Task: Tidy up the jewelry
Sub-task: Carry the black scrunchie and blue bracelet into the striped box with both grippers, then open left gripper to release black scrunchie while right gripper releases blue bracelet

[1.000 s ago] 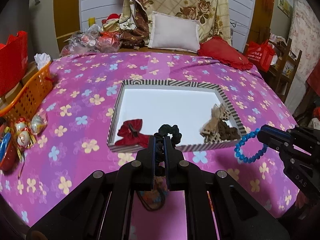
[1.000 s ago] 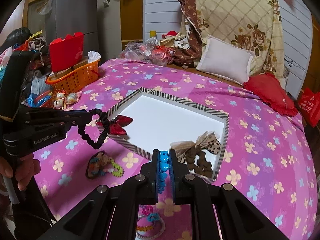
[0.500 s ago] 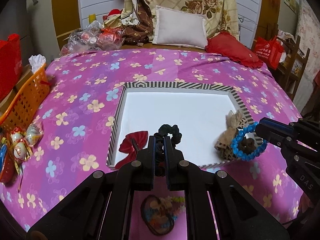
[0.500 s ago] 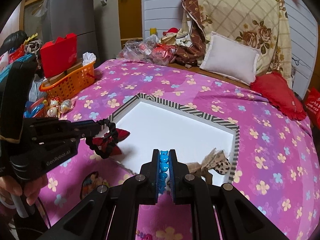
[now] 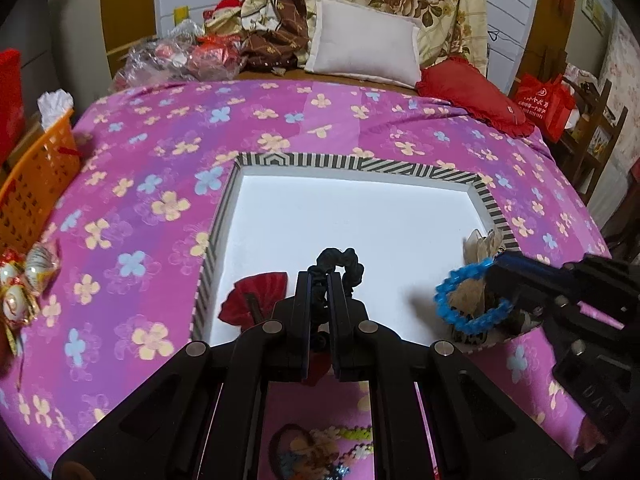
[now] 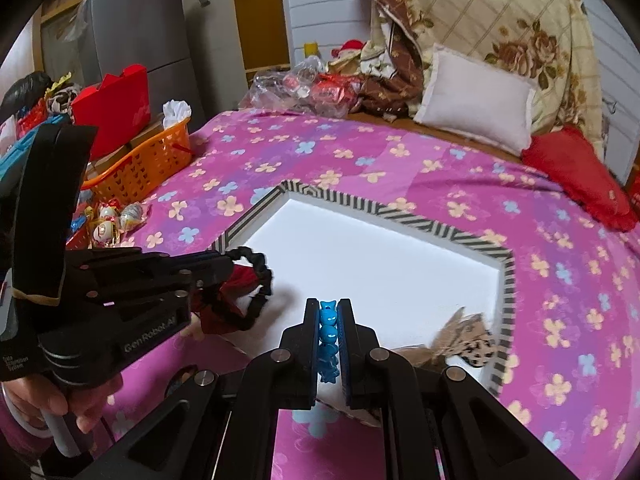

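Note:
A white tray with a striped rim (image 5: 360, 162) (image 6: 400, 214) lies on the purple flowered bedspread. My left gripper (image 5: 319, 280) (image 6: 224, 268) is shut on a dark scrunchie (image 5: 340, 264) (image 6: 258, 280) and holds it over the tray's near left part, above a red bow (image 5: 254, 298) (image 6: 224, 308). My right gripper (image 6: 329, 312) (image 5: 496, 268) is shut on a blue bead bracelet (image 6: 329, 344) (image 5: 472, 300) over the tray's near right corner, above a beige leopard-print bow (image 5: 484, 246) (image 6: 464, 334).
A colourful hair piece (image 5: 316, 452) lies on the bedspread below the left gripper. An orange basket (image 5: 32, 184) (image 6: 140, 168) and foil-wrapped sweets (image 5: 24, 280) sit at the left edge. Pillows (image 5: 364, 52) and clutter line the far side.
Both grippers have moved forward over the tray, each still holding its item. The scrunchie and the bracelet now hang above the tray's near part instead of in front of its rim.

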